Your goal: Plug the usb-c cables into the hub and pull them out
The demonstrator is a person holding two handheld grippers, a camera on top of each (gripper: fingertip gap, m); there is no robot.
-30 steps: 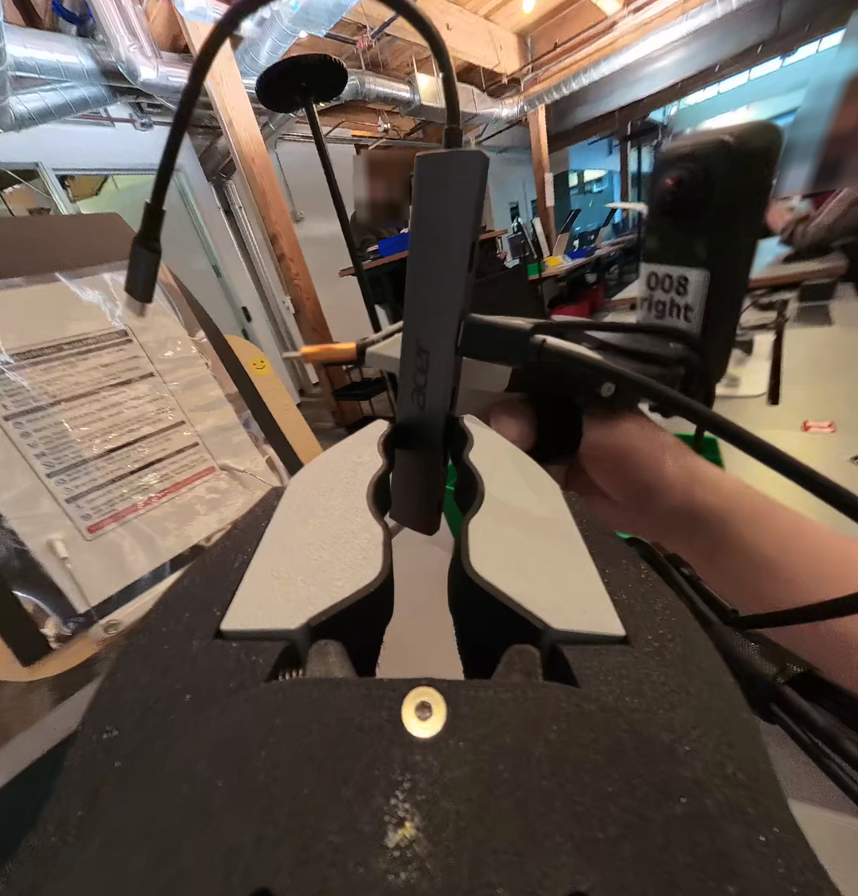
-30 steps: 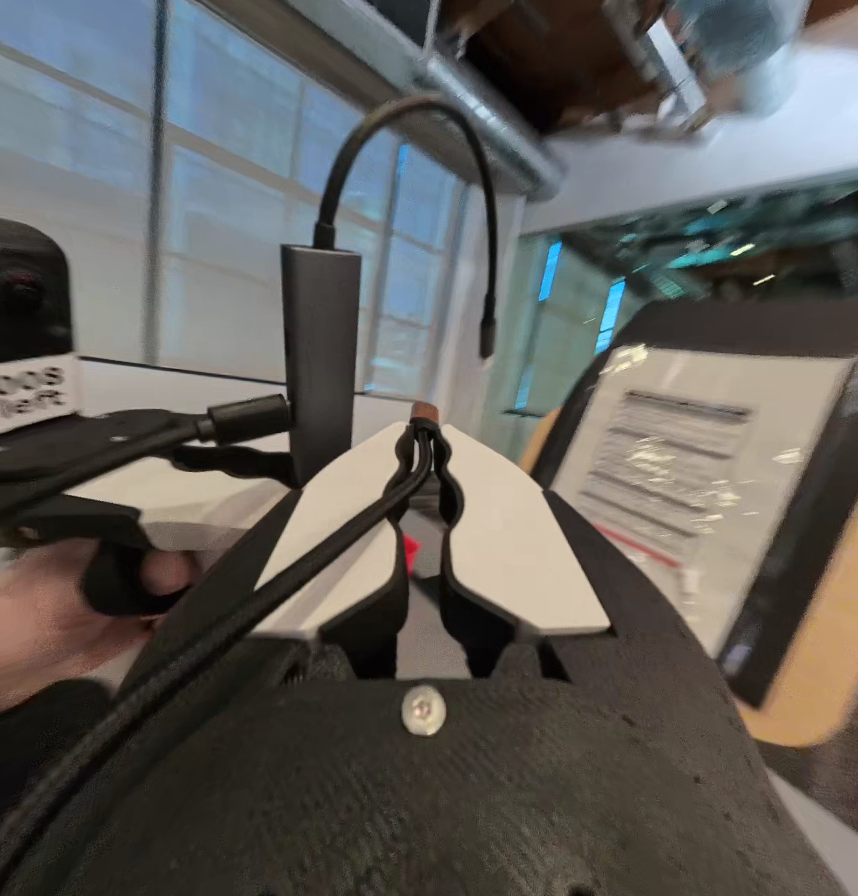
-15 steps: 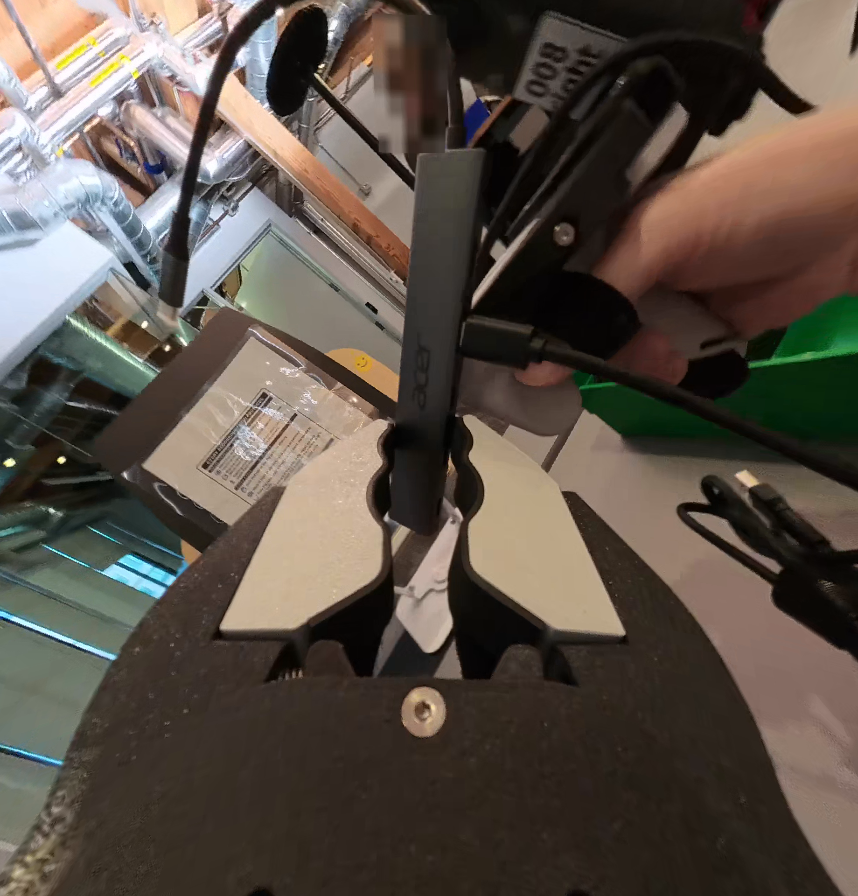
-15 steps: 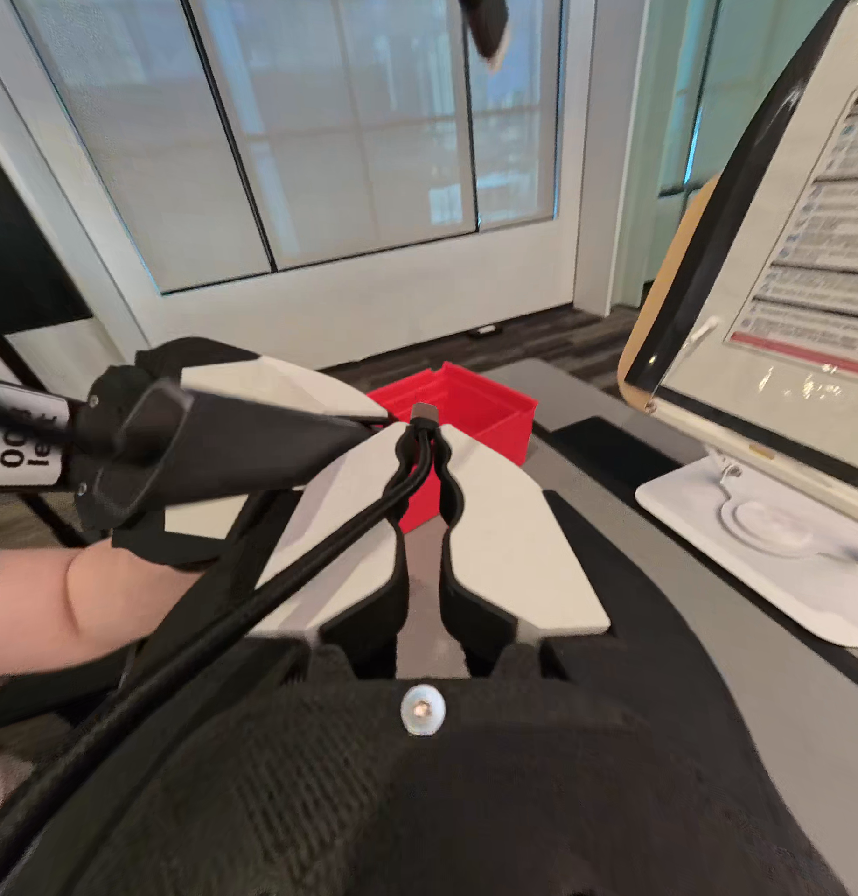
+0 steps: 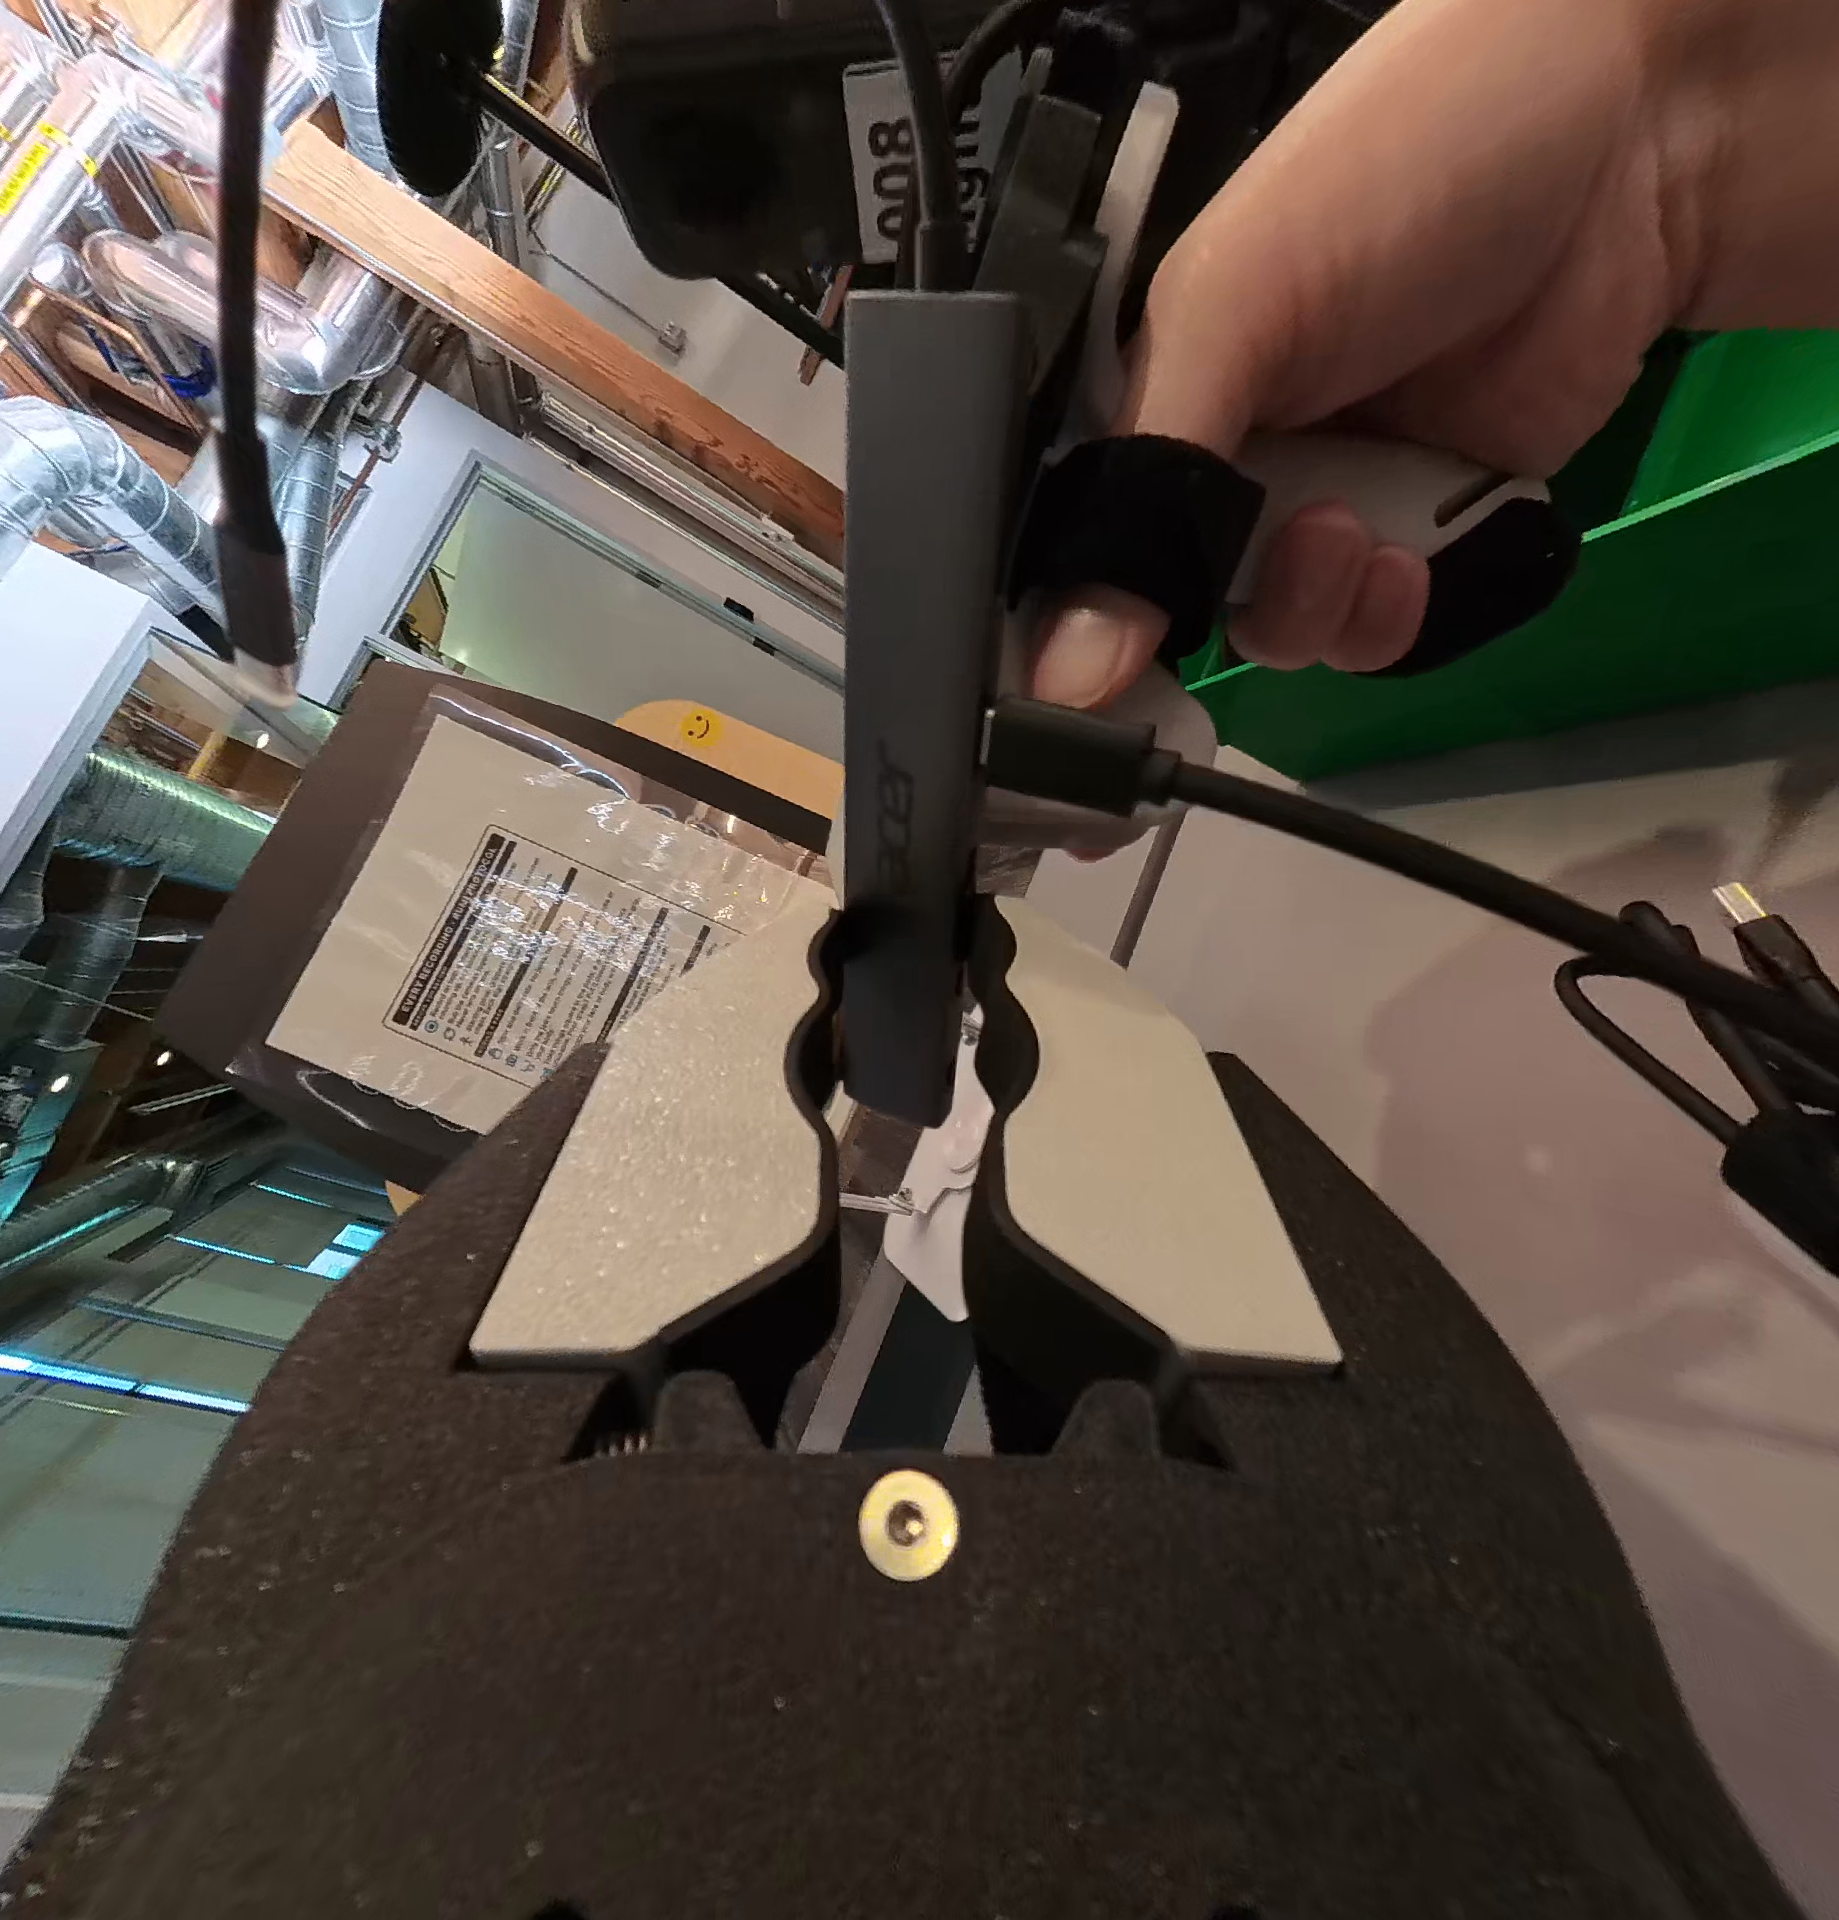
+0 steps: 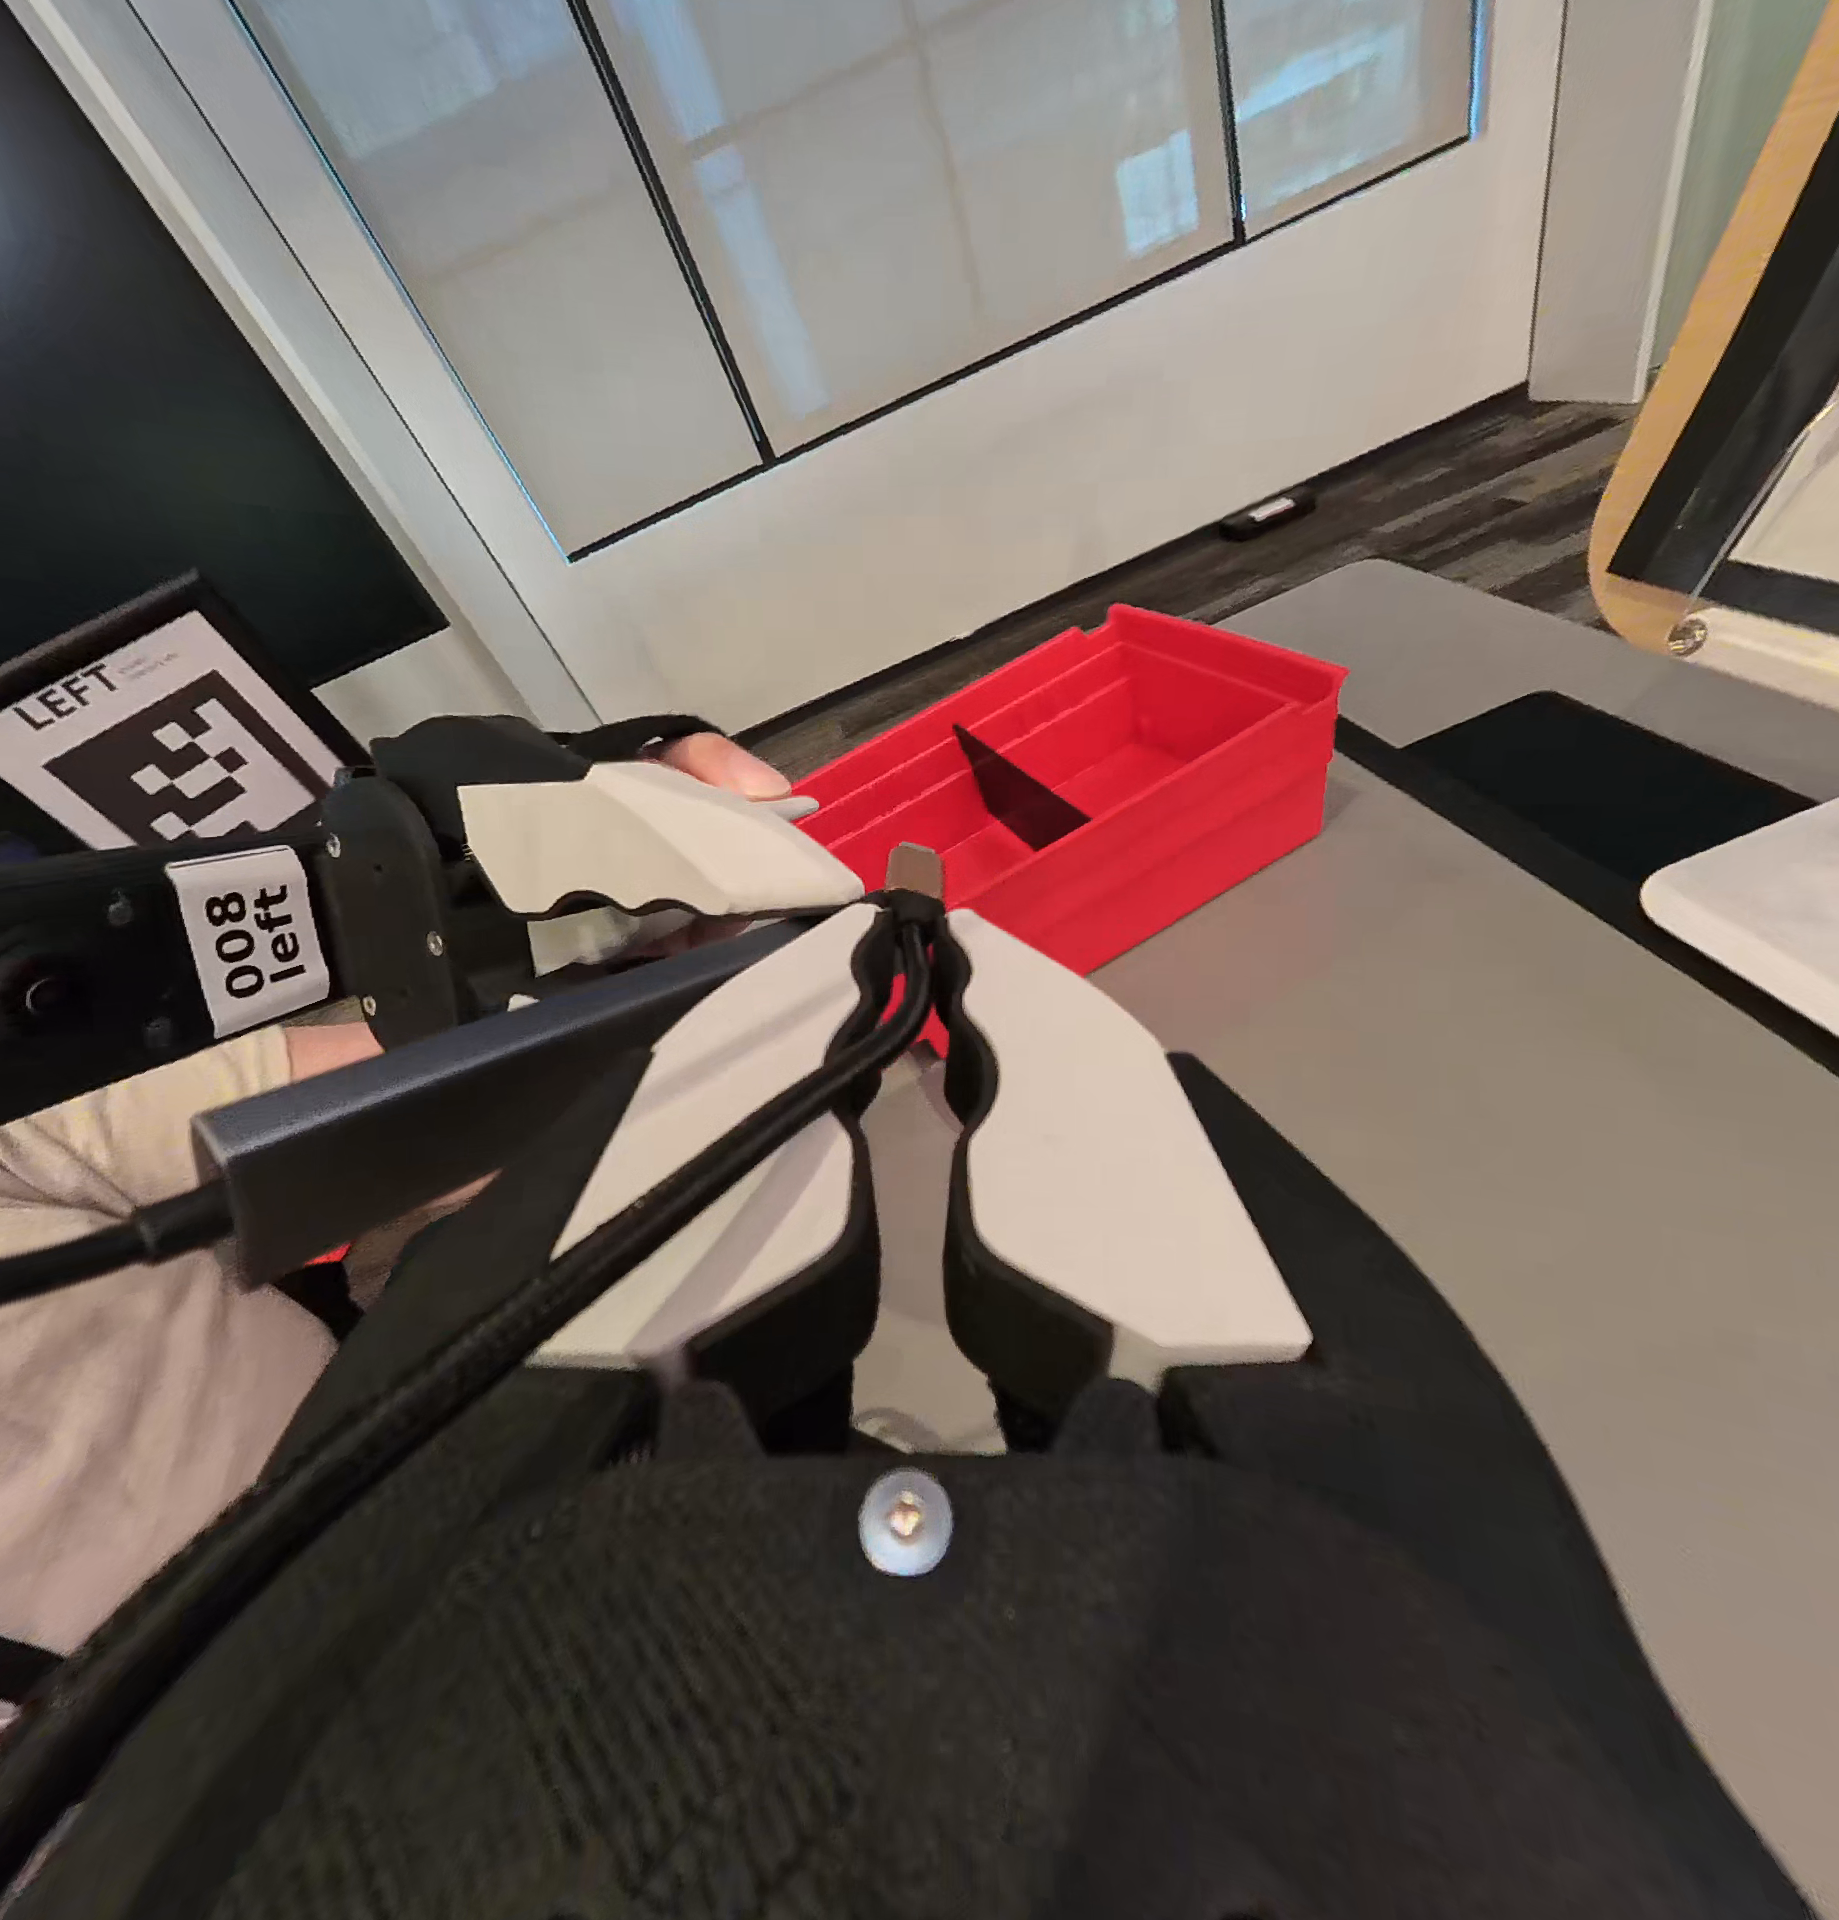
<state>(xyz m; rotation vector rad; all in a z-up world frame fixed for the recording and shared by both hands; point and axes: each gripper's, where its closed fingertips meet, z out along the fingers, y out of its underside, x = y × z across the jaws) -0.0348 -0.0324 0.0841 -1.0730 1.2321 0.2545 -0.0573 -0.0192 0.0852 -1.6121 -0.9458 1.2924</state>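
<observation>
My left gripper [image 5: 907, 997] is shut on the lower end of a slim grey hub [image 5: 925, 623], which stands up out of the fingers. A black usb-c cable [image 5: 1071, 753] is plugged into the hub's right side. The hub's own short lead hangs free at the left, ending in a plug [image 5: 258, 603]. My right gripper [image 6: 910, 935] is shut on a second black usb-c cable, whose metal plug tip [image 6: 913, 868] pokes out past the fingertips. In the right wrist view the hub [image 6: 427, 1101] lies to the left, beside the left gripper's upper finger [image 6: 645, 852].
A red divided bin [image 6: 1081, 790] sits on the grey table [image 6: 1466, 1091] just beyond the right fingertips. A green bin [image 5: 1673, 582] is at the right. A tied bundle of black cables [image 5: 1788, 1049] with a loose plug lies right. A framed sheet on a white base [image 6: 1788, 925] stands nearby. Both grippers' tips are close together, under 4 cm apart.
Both grippers have tilted down from the ceiling toward the table. The right gripper has moved up over the hub's top end. The side cable stays plugged in and both grips hold.
</observation>
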